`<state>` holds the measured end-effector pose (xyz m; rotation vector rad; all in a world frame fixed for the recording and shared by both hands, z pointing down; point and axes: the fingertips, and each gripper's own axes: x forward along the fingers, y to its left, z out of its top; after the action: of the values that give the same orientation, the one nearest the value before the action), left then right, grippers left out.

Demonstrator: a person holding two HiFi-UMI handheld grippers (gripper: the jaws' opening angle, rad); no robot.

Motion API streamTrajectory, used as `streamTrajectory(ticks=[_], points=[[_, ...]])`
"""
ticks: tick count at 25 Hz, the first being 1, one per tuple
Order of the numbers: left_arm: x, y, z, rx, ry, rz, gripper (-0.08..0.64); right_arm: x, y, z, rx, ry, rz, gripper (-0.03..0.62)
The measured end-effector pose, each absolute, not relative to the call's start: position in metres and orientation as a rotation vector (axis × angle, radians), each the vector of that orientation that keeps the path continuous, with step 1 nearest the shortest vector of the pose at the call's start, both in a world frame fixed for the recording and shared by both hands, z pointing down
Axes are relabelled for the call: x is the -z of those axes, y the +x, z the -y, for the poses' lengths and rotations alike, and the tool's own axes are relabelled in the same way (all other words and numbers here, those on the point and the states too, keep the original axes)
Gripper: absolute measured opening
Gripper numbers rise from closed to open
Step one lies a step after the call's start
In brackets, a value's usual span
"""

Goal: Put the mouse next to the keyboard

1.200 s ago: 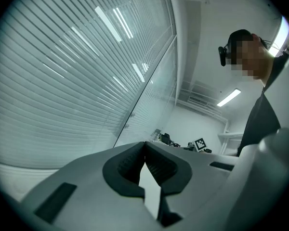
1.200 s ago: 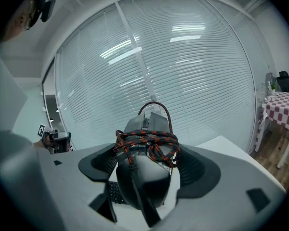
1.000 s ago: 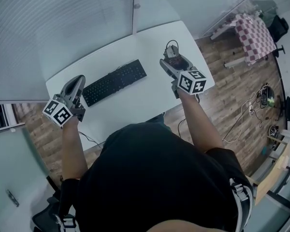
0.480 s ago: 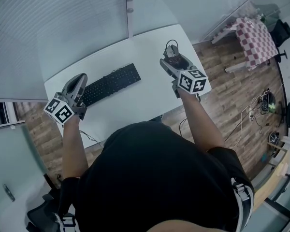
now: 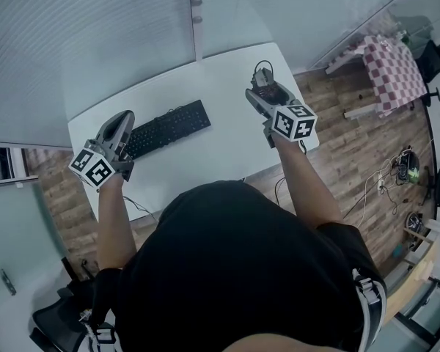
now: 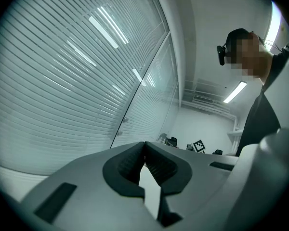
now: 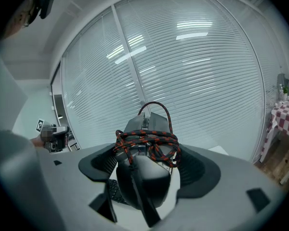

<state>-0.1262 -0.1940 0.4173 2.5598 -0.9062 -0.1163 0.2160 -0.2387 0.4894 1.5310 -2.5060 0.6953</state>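
A black keyboard (image 5: 167, 128) lies on the white table (image 5: 220, 138), left of centre. My right gripper (image 5: 262, 88) is held above the table's right part, shut on a dark mouse (image 7: 143, 173) with a red-and-black braided cable (image 7: 147, 143) wound around it. In the head view the mouse (image 5: 263, 86) shows between the jaws, its cable looping up. My left gripper (image 5: 123, 125) hovers at the keyboard's left end with its jaws closed and nothing between them; in the left gripper view the left gripper (image 6: 145, 150) points up at a blind-covered glass wall.
A glass wall with blinds (image 5: 95, 35) runs behind the table. Wooden floor (image 5: 352, 138) lies to the right, with a checkered-cloth table (image 5: 389, 53) and cables farther off. The table's right edge is close to my right gripper.
The view shifted slightly; both grippers hold nearly the same places, the right one still carrying the mouse.
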Motion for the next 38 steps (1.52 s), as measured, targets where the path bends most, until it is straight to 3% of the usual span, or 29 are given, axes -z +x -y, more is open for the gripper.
streamTrajectory(ticks=[38], points=[[-0.427, -0.147, 0.19, 0.112, 2.448, 1.148, 0.023, -0.583, 0.209, 0.306, -0.807, 1.306, 2.446, 0.411]])
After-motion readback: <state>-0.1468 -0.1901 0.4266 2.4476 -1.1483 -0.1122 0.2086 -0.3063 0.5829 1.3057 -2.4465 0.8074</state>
